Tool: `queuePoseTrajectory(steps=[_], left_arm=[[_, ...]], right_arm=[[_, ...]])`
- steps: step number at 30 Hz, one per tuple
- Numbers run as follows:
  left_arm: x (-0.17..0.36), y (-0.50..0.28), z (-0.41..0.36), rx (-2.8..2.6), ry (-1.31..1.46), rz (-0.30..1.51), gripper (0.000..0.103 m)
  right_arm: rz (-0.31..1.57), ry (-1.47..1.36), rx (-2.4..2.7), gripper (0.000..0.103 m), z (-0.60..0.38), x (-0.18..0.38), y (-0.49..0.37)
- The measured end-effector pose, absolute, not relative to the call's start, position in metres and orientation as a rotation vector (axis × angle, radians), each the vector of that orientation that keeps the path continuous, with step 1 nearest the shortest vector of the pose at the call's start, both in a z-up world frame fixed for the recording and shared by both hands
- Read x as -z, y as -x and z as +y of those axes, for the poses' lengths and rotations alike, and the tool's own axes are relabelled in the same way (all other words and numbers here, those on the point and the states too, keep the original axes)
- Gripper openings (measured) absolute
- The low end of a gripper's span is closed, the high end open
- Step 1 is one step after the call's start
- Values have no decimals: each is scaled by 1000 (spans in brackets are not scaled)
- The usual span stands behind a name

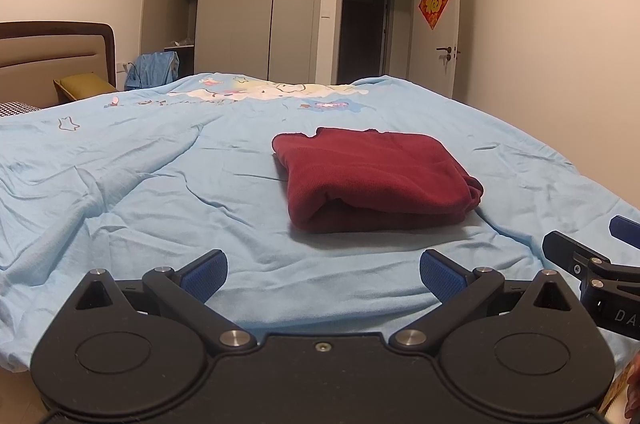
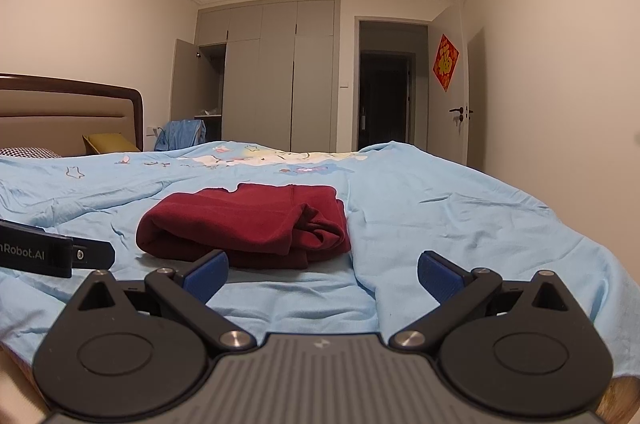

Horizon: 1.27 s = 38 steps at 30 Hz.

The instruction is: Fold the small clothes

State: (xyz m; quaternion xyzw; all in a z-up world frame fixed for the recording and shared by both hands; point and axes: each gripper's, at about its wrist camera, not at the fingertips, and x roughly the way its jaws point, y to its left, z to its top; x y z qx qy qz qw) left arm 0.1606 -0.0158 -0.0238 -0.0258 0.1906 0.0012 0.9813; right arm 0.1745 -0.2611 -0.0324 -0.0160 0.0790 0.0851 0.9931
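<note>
— Brown wood frames the padded headboard (image 1: 48, 52) at the far left, and a yellow cushion (image 1: 82, 84) sits just below it. What comes next along?

— A blue garment (image 1: 154, 66) hangs beside the open wardrobe door (image 1: 154, 12), with the grey wardrobe (image 1: 256, 4) running across the back wall.

— And nearer to us?

— The left tool (image 1: 323, 274) hovers low over the light blue bedsheet (image 1: 140, 176), its blue pads spread wide, nothing between them.

— Where is the piece of clothing?

— The dark red garment (image 1: 372, 176) lies folded into a thick bundle on the sheet, about mid-bed, just ahead of both tools and touching neither.

— The other tool?

— The right tool (image 2: 323, 274) is also spread wide and empty, low over the near edge of the bed; the bundle sits ahead and slightly left of it.

— Further right?

— A dark doorway (image 1: 370, 20), then an open door (image 1: 438, 24) carrying a red diamond-shaped decoration (image 1: 434, 1), then plain wall.
</note>
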Motion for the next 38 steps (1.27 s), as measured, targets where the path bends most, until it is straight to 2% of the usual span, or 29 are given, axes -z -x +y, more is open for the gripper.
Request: queuePoseTrajectory(steps=[38], left_arm=[[29,-164,-20,-6,70,448,102]], right_arm=[[184,29,-181,103,-263,35,-176]])
